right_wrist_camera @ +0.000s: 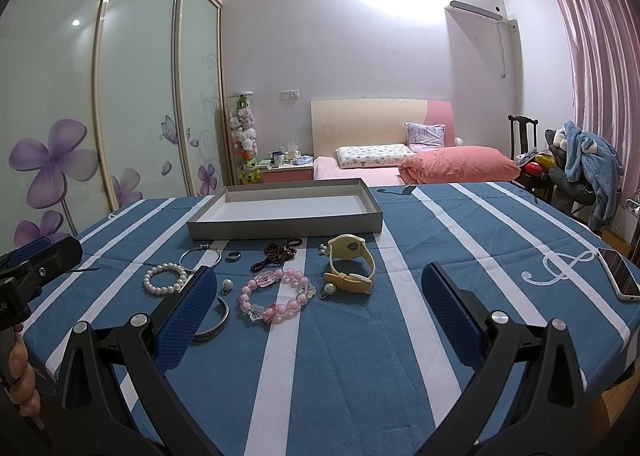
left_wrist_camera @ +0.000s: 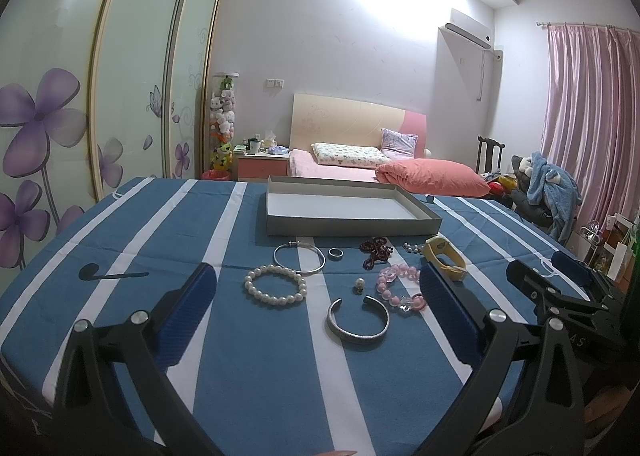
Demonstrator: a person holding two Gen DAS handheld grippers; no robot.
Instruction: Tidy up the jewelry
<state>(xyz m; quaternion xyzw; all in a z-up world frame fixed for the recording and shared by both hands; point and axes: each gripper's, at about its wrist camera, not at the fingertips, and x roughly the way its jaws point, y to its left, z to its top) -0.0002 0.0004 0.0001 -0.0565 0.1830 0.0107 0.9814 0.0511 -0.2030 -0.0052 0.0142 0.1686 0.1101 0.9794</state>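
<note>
Both the left gripper (left_wrist_camera: 316, 308) and the right gripper (right_wrist_camera: 316, 304) stand wide open and hold nothing. Between the left jaws lie the pearl bracelet (left_wrist_camera: 275, 287) and the open silver bangle (left_wrist_camera: 358, 322). Near the right gripper's left finger lies the pink bead bracelet (right_wrist_camera: 276, 296), and the yellow watch (right_wrist_camera: 352, 268) is further ahead. The tray (left_wrist_camera: 352, 223) waits empty beyond all the jewelry. I think one piece should be taken by its rim, with the fingers low on the cloth (left_wrist_camera: 248, 356), so that the neighbours are not dragged.

Matt striped cloth (left_wrist_camera: 240, 336), glossy pearl bracelet (left_wrist_camera: 275, 284), shiny metal cuff (left_wrist_camera: 358, 322), matt cardboard tray (left_wrist_camera: 352, 230)
</note>
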